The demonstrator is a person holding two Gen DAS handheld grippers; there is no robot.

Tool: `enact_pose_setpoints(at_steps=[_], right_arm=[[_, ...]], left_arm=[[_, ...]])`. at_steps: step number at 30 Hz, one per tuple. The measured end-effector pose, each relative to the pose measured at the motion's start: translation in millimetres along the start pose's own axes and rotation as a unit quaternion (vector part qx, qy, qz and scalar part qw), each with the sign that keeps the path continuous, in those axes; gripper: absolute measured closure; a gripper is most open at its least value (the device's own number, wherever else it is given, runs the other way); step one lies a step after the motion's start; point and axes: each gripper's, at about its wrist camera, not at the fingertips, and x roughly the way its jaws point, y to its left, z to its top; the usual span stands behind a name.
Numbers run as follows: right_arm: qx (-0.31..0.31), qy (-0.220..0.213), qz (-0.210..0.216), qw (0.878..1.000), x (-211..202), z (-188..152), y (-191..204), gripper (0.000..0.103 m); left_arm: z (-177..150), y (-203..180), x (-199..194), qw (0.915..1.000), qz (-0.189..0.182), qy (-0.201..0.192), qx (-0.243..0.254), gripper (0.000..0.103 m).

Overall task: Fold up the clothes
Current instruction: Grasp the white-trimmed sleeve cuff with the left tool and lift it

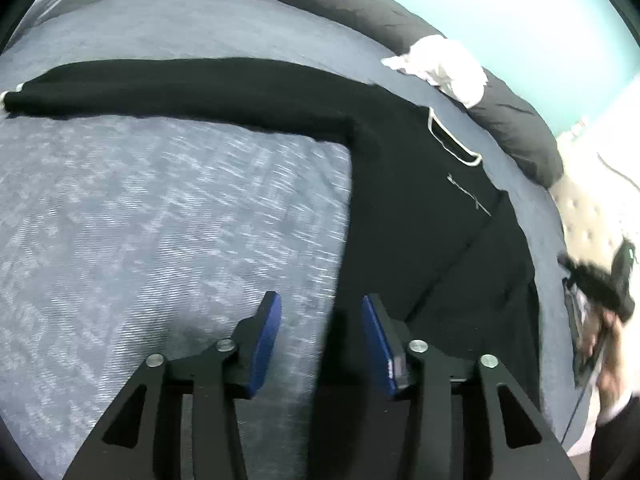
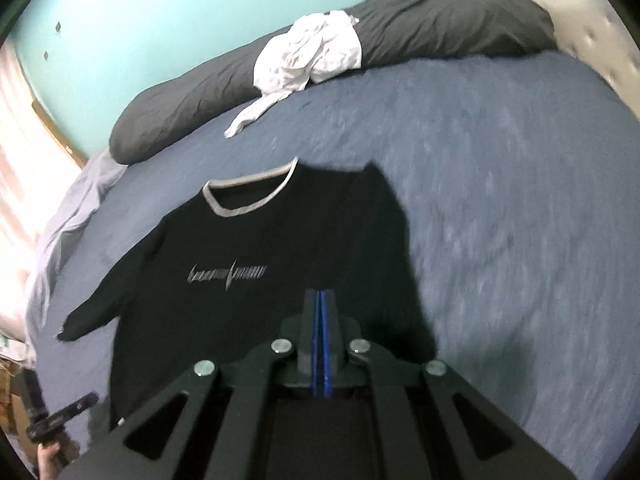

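A black long-sleeved shirt (image 1: pixel 420 208) lies flat on the blue-grey bed (image 1: pixel 160 220), front up, with a grey-trimmed collar (image 2: pixel 250 196) and a grey chest logo (image 2: pixel 228 274). One sleeve (image 1: pixel 168 88) stretches straight out to the side. My left gripper (image 1: pixel 320 300) is open low over the shirt's side edge, with dark cloth blurred between its blue pads (image 1: pixel 266 340). My right gripper (image 2: pixel 320 294) is shut, pads pressed together with no cloth visible between them, above the lower body of the shirt (image 2: pixel 280 240). The other sleeve is not clearly seen.
A crumpled white garment (image 2: pixel 312 60) rests on a long dark grey pillow (image 2: pixel 440 28) by the teal wall. A tufted pale headboard (image 2: pixel 592 36) borders the bed. A hand holds the right gripper (image 1: pixel 596 284) at the bed's edge. Pale bedding (image 2: pixel 72 208) bunches at one side.
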Motion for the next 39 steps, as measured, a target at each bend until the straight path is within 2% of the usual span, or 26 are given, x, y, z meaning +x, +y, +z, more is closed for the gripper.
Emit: enact_pose_setpoints(at_steps=[1,3,4,5,9,13,16,21,26,29,31,39], right_arm=[[0.002,0.002,0.007,1.000,-3.4,-9.4,3.0,0.099],[0.006,0.005,0.020,1.000,-10.1,-28.2,9.0,0.086],[0.008,0.007,0.026,1.000,-13.5,-37.6,12.1,0.073],[0.010,0.008,0.033,0.999,-16.8,-47.0,15.1,0.067],[0.023,0.008,0.058,0.998,-31.0,-83.8,26.2,0.063],[0.052,-0.004,0.081,0.995,-39.7,-107.7,27.4,0.060],[0.073,-0.012,0.097,0.993,-45.9,-125.6,28.2,0.059],[0.067,0.002,0.086,0.994,-41.2,-135.8,26.4,0.059],[0.077,-0.001,0.084,0.993,-38.1,-141.5,17.5,0.058],[0.075,0.003,0.079,0.994,-35.4,-145.3,14.8,0.058],[0.077,0.004,0.083,0.994,-33.6,-148.1,13.3,0.058],[0.064,0.001,0.070,0.996,-30.0,-151.6,15.7,0.058]], left_arm=[[0.3,4.6,-3.2,1.0000,0.003,-0.003,-0.005,0.053],[1.3,15.4,-11.2,0.9998,0.013,-0.008,-0.015,0.050],[2.4,21.8,-15.5,0.9996,0.016,-0.010,-0.020,0.050],[4.6,29.2,-20.1,0.9993,0.021,-0.012,-0.027,0.049],[16.8,60.6,-39.0,0.9970,0.048,-0.027,-0.054,0.046],[36.5,88.5,-55.1,0.9927,0.097,-0.044,-0.056,0.045],[51.8,115.7,-64.0,0.9892,0.102,-0.052,-0.092,0.045],[73.0,147.4,-69.4,0.9816,0.134,-0.067,-0.118,0.045],[90.1,165.7,-70.4,0.9781,0.143,-0.078,-0.130,0.045],[101.9,178.0,-69.1,0.9768,0.134,-0.077,-0.149,0.045],[111.0,188.8,-70.5,0.9736,0.128,-0.078,-0.172,0.045],[137.3,220.6,-69.3,0.9615,0.147,-0.090,-0.214,0.045]])
